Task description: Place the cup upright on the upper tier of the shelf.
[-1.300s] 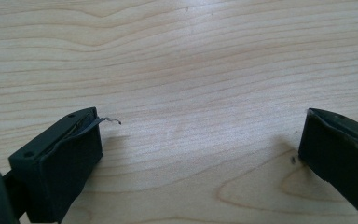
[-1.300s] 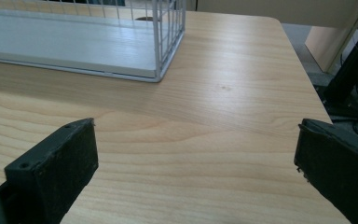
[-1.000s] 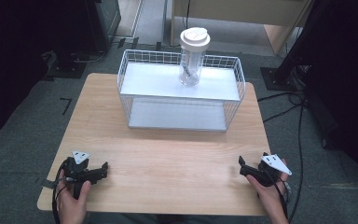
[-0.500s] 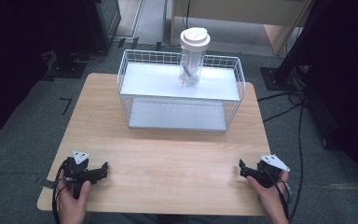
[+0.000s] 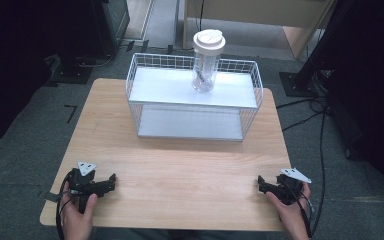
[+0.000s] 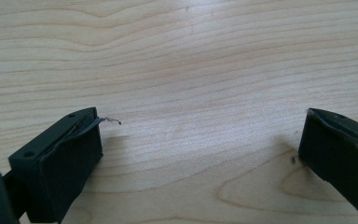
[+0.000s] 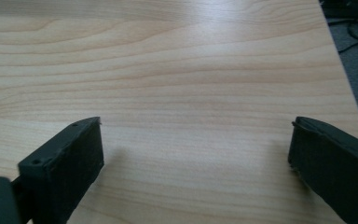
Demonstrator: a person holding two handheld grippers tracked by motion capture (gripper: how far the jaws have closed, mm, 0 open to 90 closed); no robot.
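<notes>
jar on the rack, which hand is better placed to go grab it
Right, marginally. The jar stands on the wire rack slightly right of the table's middle. Both grippers, left and right, rest open at the near edge.

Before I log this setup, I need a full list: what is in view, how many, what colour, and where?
table: one, light wood, centre
wire rack: one, white, two shelves, far half of the table
bottle: one, clear with a white lid, upright on the rack's top shelf
cables: several, black, on the floor at right
left gripper: one, black, near left corner of the table, jaws apart
right gripper: one, black, near right corner, jaws apart
</notes>
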